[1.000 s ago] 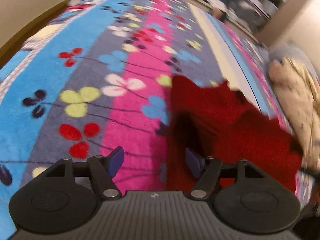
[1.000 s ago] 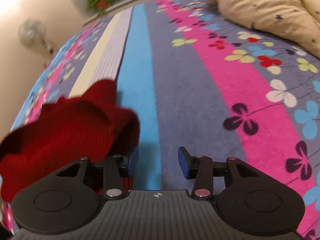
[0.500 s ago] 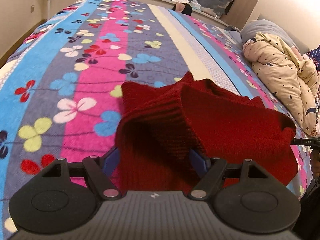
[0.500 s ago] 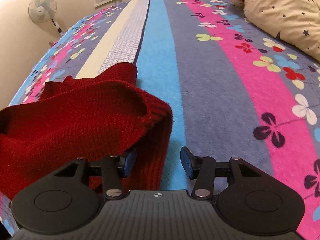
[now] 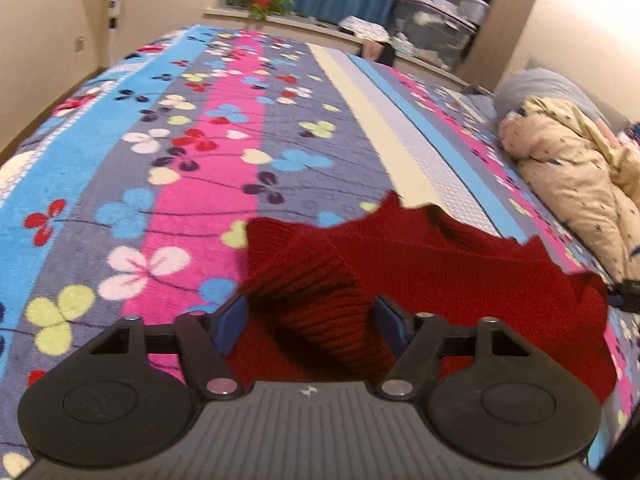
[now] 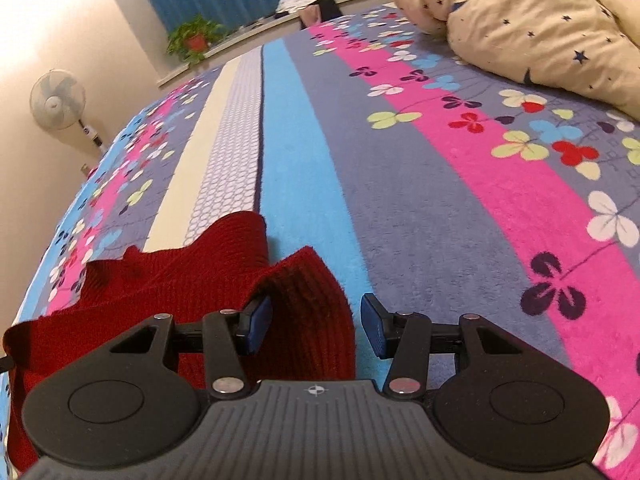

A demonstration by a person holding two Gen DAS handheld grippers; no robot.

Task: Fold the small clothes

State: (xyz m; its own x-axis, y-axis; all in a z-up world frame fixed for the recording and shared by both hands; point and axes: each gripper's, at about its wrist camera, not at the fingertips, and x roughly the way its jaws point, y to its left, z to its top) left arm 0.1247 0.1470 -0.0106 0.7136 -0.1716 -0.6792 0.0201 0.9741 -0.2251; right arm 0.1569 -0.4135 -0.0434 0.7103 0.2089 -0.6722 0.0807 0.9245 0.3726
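Red knit is what we have to fold: a small sweater [image 5: 460, 264], soft and floppy, light, with thick ribbed edges that bunch up readily. We judge those ribbed hems the best places to pinch, since the looser body knit would stretch and sag.

It lies on the flowered blanket [image 5: 192, 160], spread between our two tools. In the left wrist view a ribbed fold rises between the pads of the left gripper [image 5: 308, 322], and the rest of the cloth runs off toward 3 o'clock. The jaws have just been closing around that fold; whether the pads already press it we cannot say for sure, as the picture is blurred there, so we count them as apart.

In the right wrist view the sweater [image 6: 168, 280] stretches toward 9 o'clock, and its ribbed end sits inside the right gripper [image 6: 316, 326]. The left pad touches the cloth; the right pad stands clear over the blanket [image 6: 400, 220], so nothing is clamped.
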